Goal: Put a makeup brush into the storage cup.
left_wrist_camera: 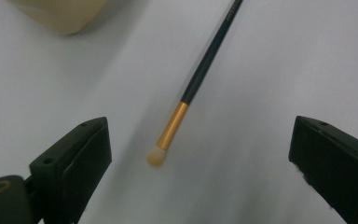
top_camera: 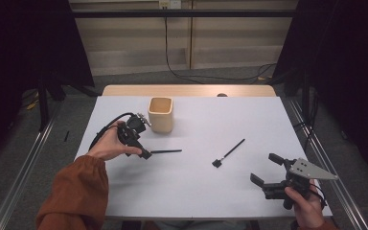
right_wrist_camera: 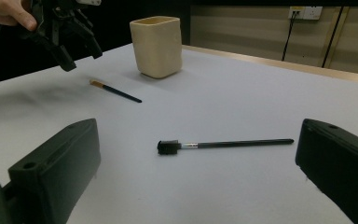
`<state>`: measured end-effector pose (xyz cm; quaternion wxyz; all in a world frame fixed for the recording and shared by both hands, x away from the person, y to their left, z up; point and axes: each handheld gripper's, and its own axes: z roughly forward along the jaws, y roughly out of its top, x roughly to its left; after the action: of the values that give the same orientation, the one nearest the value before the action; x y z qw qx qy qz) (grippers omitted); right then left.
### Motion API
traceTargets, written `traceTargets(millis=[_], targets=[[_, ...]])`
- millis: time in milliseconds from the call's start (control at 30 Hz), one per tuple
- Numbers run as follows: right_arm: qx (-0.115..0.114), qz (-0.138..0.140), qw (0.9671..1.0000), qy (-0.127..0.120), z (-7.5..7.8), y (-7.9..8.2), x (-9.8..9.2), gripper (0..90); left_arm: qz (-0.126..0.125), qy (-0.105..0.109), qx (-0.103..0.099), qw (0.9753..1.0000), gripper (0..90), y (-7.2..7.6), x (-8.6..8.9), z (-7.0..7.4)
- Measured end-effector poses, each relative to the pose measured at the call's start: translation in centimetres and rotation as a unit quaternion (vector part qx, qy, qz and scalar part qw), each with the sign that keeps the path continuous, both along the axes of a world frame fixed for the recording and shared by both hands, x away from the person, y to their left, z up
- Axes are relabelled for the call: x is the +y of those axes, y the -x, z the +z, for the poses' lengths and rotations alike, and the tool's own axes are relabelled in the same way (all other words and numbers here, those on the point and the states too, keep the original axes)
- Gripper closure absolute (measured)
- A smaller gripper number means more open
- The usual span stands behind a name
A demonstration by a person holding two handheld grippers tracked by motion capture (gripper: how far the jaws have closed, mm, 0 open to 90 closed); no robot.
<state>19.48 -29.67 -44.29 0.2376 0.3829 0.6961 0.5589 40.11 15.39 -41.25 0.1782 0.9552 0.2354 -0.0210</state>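
A thin dark brush with a gold ferrule and pale tip lies on the white table, right of my left hand. My left gripper hangs open just above it, one jaw on either side of the tip end; it is also seen from above and from across the table. A second brush with a black head lies mid-table. My right gripper stands open at the front right, empty, facing that brush. A cream cup stands upright behind the left gripper.
The cup is close to the gold-ferrule brush. A wooden strip runs along the table's far edge. Metal rails flank the table on both sides, and cables lie on the floor behind.
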Motion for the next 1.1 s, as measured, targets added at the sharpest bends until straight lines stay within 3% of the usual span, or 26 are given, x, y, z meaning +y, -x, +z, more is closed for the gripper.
traceTargets(millis=[67,367,600,733,767,800,900,1100], targets=[[0.0,0.0,1.0,0.0,0.0,0.0,0.0,0.0,-0.016,-0.006,0.002,0.9999,13.0,-0.1,-0.1,-0.1],[0.001,0.001,1.0,0.0,0.0,0.0,0.0,0.0,-0.035,-0.007,0.006,0.9993,32.7,-0.3,-0.7,-0.8],[0.002,0.001,1.0,-0.001,0.0,0.0,0.0,0.0,-0.052,-0.038,0.01,0.9979,48.7,-0.7,-1.4,-1.3],[0.002,0.001,1.0,-0.001,0.0,0.0,0.0,0.0,-0.071,-0.052,0.007,0.9961,53.6,-1.1,-1.8,-1.3],[0.003,0.002,1.0,-0.002,0.0,0.0,0.1,0.0,-0.056,-0.041,0.008,0.9975,54.4,-0.9,-2.0,-1.5],[0.002,0.002,1.0,-0.001,0.0,0.0,0.1,0.0,-0.071,-0.052,0.008,0.9961,56.3,-1.1,-2.0,-1.6],[0.003,0.002,1.0,-0.001,0.0,0.0,0.0,0.0,-0.081,-0.073,0.01,0.994,57.0,-1.2,-2.1,-2.1],[0.003,0.002,1.0,-0.001,-0.1,-0.1,0.1,0.0,-0.083,-0.073,0.006,0.9939,60.4,-1.4,-2.2,-2.4]])
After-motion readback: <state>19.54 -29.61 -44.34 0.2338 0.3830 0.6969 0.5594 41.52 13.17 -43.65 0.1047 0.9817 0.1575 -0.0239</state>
